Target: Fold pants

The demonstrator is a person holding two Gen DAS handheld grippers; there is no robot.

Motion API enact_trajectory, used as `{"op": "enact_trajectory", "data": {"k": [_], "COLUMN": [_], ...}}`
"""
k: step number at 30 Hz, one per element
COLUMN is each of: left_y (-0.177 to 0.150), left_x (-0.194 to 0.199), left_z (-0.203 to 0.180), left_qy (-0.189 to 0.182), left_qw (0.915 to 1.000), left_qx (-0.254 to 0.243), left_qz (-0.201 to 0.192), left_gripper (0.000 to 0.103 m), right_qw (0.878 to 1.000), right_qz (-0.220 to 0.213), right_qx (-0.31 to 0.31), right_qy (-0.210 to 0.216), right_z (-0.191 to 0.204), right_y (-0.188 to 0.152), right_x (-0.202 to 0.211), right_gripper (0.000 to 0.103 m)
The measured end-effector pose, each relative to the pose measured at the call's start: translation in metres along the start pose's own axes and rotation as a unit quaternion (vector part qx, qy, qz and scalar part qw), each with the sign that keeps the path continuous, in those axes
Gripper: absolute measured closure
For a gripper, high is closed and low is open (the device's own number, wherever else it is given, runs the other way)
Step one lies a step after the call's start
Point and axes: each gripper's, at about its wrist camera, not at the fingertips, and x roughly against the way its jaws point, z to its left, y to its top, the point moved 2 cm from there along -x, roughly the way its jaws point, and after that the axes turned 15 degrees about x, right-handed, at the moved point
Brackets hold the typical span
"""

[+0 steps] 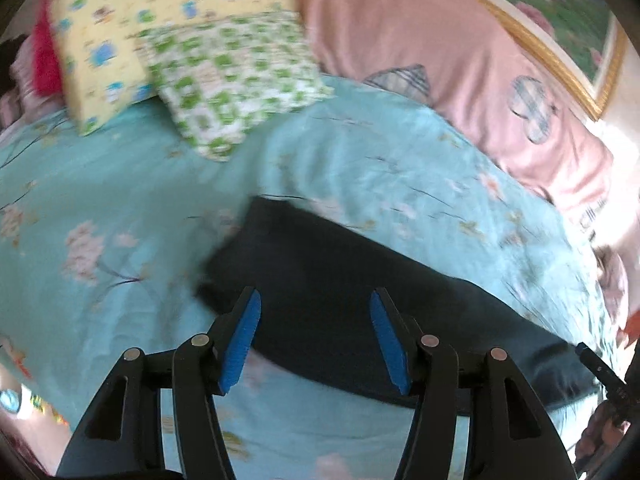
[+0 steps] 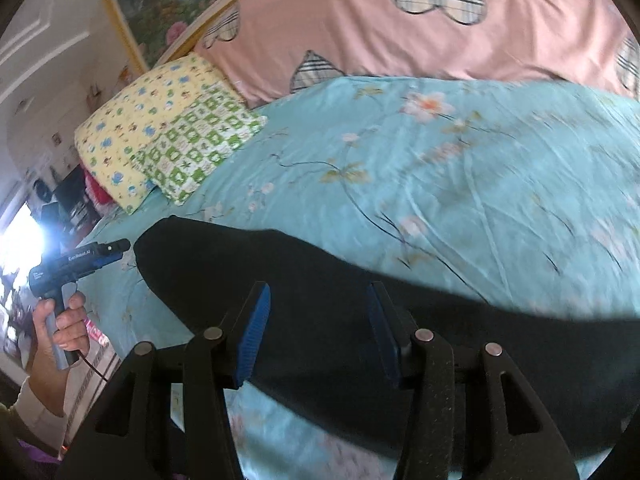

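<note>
Dark navy pants [image 1: 320, 280] lie flat as a long band on the light blue flowered bedspread [image 1: 120, 200]. In the left wrist view my left gripper [image 1: 316, 308] is open, its blue pads above the pants' near end, holding nothing. In the right wrist view the pants [image 2: 320, 280] stretch from mid left to the lower right. My right gripper [image 2: 318, 300] is open and empty over their middle. The left gripper also shows in the right wrist view [image 2: 120, 246], held in a hand beside the pants' left end. The tip of the right gripper [image 1: 588, 354] shows at the right edge.
A yellow patterned pillow [image 2: 136, 128] and a green checked pillow [image 2: 196, 144] lie at the bed's far left. A pink quilt with heart patches [image 2: 400, 32] runs along the back under a framed picture [image 2: 160, 4]. Bright window light [image 2: 20, 240] at left.
</note>
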Motion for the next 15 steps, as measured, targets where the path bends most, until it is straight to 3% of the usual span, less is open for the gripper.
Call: {"op": "enact_trajectory", "data": {"k": [8,15], "left_y": [-0.039,-0.068], "left_x": [-0.015,-0.029], "left_z": [-0.071,-0.129], "left_qy": [-0.043,-0.083], "left_qw": [0.9958,0.9853], "left_qx": [-0.065,-0.120], "left_qz": [0.047,0.090], "left_gripper": [0.043,0.040], "right_qw": [0.997,0.991], "right_qz": [-0.005,-0.005], "right_qx": [-0.062,-0.111], "right_qy": [-0.039,-0.078], "right_z": [-0.025,-0.042], "right_y": [-0.040,-0.077], "right_x": [0.041,0.072], "right_gripper": [0.051,0.051]}}
